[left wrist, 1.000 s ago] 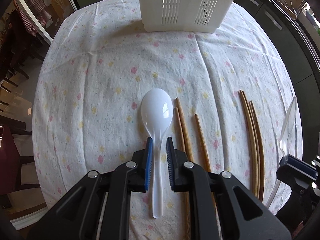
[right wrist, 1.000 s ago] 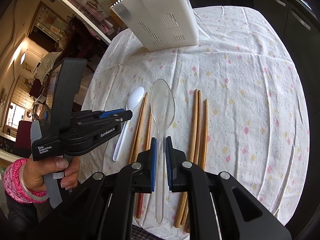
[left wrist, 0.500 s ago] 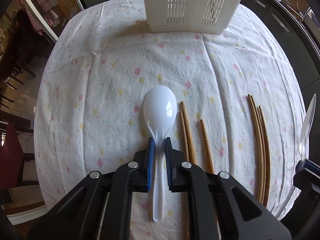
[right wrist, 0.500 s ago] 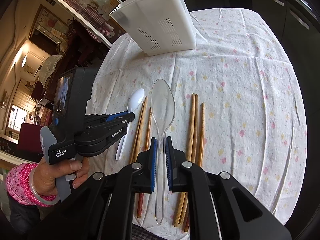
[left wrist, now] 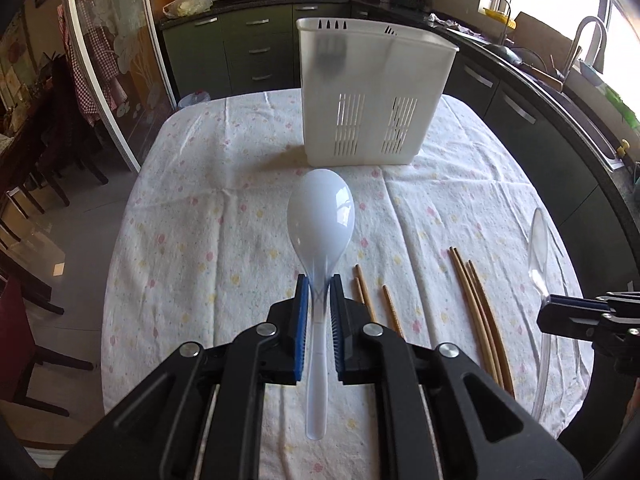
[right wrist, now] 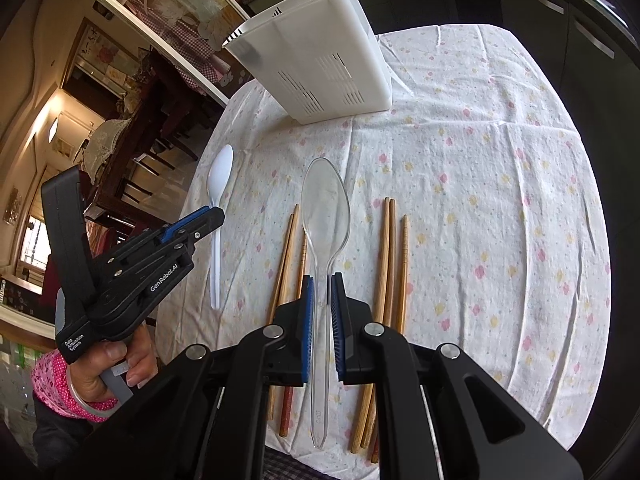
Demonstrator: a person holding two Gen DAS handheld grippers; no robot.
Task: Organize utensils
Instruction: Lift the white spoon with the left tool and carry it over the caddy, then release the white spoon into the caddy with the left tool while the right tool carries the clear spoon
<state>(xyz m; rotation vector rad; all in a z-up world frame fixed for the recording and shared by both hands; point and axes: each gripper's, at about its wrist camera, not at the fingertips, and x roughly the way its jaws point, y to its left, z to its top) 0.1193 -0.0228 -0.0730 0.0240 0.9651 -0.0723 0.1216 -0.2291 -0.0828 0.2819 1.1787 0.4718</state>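
My left gripper [left wrist: 319, 284] is shut on the neck of a white plastic spoon [left wrist: 321, 216] and holds it up off the cloth, bowl pointing at the white slotted utensil holder [left wrist: 372, 96]. My right gripper [right wrist: 321, 284] is shut on the handle of a clear plastic spoon [right wrist: 325, 204], held over the table. The right wrist view shows the left gripper [right wrist: 212, 216] at the left with the white spoon [right wrist: 220, 176] sticking out of it, and the holder [right wrist: 316, 60] at the back. The clear spoon [left wrist: 538, 248] shows at the right of the left wrist view.
Two groups of wooden chopsticks lie on the floral tablecloth [right wrist: 500, 200]: one group [right wrist: 290, 248] left of the clear spoon, one group [right wrist: 390, 260] right of it. A person's hand [right wrist: 116, 360] grips the left tool. Dark kitchen cabinets [left wrist: 248, 56] and chairs surround the table.
The left gripper closed on the white spoon's neck, then rose and tilted up with it, bringing the holder and kitchen into view. The right gripper stayed put with the clear spoon.
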